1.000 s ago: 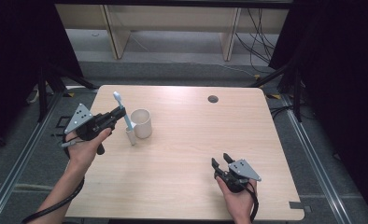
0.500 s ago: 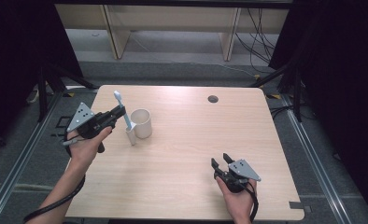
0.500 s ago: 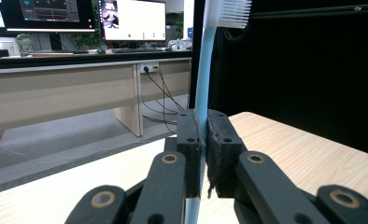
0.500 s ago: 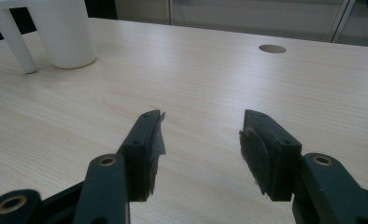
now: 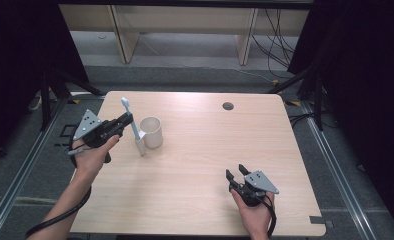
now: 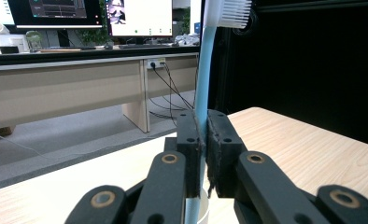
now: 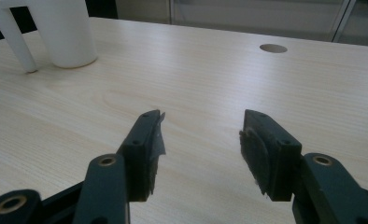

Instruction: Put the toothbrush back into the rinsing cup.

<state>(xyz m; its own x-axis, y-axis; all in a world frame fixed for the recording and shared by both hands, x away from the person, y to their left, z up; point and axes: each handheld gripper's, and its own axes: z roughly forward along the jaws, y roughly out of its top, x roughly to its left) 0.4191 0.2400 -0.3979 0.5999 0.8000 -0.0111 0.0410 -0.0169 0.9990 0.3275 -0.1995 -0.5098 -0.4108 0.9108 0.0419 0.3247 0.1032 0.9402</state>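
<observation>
Left gripper (image 5: pixel 122 122), far left of table (image 5: pixel 195 200): jaws clamped on a pale blue toothbrush (image 5: pixel 133 127), held near upright, bristle head up, white butt end down by the tabletop. Just to its right, white cup (image 5: pixel 152 131), upright, mouth open. Likely step: stand the brush in the cup. Lift until the butt clears the rim, centre over the mouth, lower straight. Right gripper (image 5: pixel 237 175), near right: jaws parted, empty, resting low.

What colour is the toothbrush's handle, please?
Light blue toothbrush handle, clearest in the left gripper view.
</observation>
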